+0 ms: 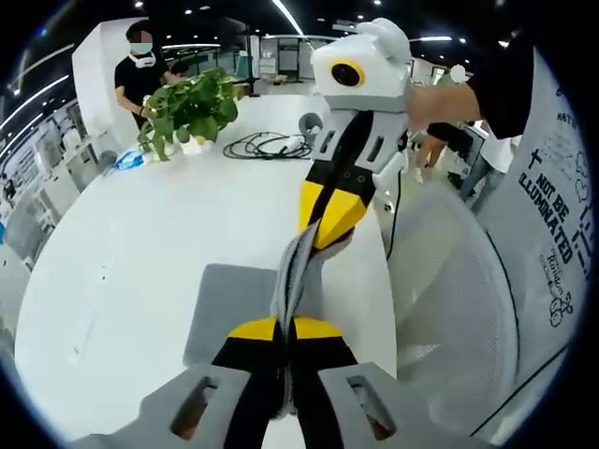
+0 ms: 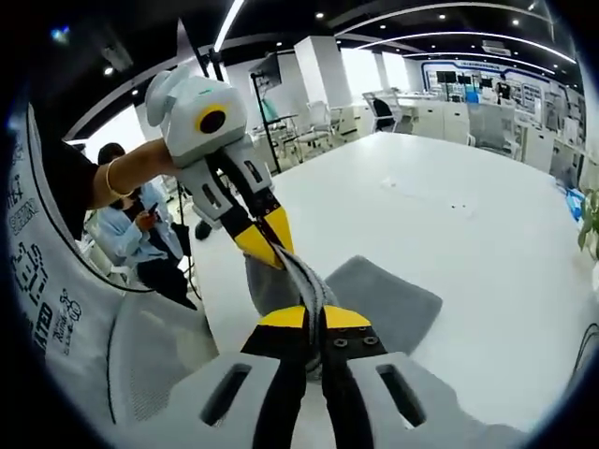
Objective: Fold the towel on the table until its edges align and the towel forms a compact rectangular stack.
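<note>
in the left gripper view the left gripper (image 1: 288, 329) rises from the bottom edge, its yellow-tipped black jaws pressed close on a gathered edge of the towel (image 1: 234, 304) — a soft, grey, matte cloth with a fine nap. the pinched edge stands up as a narrow ridge of stacked folds, running from these jaws to the right gripper (image 1: 323, 224), which comes in from above with its own yellow tips closed on the far end of the same ridge. the rest of the towel lies flat below as a rounded-corner rectangle on the table (image 1: 140, 243), smooth, glossy white and curved along its edge.

in the right gripper view the right gripper (image 2: 314, 323) has its jaws nearly together around the bunched grey edge, and the left gripper (image 2: 271, 245) meets the cloth just beyond, its white moulded body angled down from the upper left. the towel (image 2: 388, 299) spreads out to the right of the jaws as a flat grey slab on the white table (image 2: 449, 206).

further back in the left gripper view, a leafy green potted plant (image 1: 187, 108) stands near a loose coil of black cable (image 1: 267, 145), and a person in a black top (image 1: 140, 70) stands behind the plant. a white mesh chair back (image 1: 454, 309) sits beside the table edge, just by a white printed garment (image 1: 552, 206).
</note>
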A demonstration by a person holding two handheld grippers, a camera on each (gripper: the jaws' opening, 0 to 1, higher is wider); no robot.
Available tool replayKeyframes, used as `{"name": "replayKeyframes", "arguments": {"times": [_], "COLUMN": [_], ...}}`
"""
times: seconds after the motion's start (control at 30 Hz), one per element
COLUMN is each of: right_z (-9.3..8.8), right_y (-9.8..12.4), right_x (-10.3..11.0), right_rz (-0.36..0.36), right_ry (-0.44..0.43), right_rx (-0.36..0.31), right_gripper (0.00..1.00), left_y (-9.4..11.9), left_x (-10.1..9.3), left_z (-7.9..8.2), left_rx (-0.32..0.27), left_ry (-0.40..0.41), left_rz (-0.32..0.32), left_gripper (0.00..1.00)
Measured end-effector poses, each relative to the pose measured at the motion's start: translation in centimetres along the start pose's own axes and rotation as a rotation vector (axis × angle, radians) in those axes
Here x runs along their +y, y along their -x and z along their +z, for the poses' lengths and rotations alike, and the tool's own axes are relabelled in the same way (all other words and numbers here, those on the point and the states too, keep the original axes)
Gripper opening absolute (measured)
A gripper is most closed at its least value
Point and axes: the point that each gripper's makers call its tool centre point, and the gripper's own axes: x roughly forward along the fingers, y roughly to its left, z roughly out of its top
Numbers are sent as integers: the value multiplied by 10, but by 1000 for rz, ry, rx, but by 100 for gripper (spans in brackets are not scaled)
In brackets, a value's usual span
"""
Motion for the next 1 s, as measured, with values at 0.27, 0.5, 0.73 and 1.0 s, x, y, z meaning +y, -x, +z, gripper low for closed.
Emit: {"name": "replayKeyframes", "arguments": {"times": [0.27, 0.5, 0.73, 1.0], "right_z": [9, 13, 13, 7], "right_y": [-10, -25, -44, -68], "right_x": [-20, -44, -71, -98], "right_rz": [5, 16, 19, 1], "right_ry": [-29, -84, -146, -178], "right_rx": [-9, -11, -19, -21], "right_gripper": [1, 1, 1, 2], "left_y": [-5, -16, -30, -52], "left_x": [20, 44, 67, 101], "left_z": [1, -2, -8, -19], "left_rx": [-1, -2, -4, -15], "left_ry": [-1, 20, 42, 38], "left_rz": [8, 14, 41, 154], "left_gripper": [4, 4, 4, 4]}}
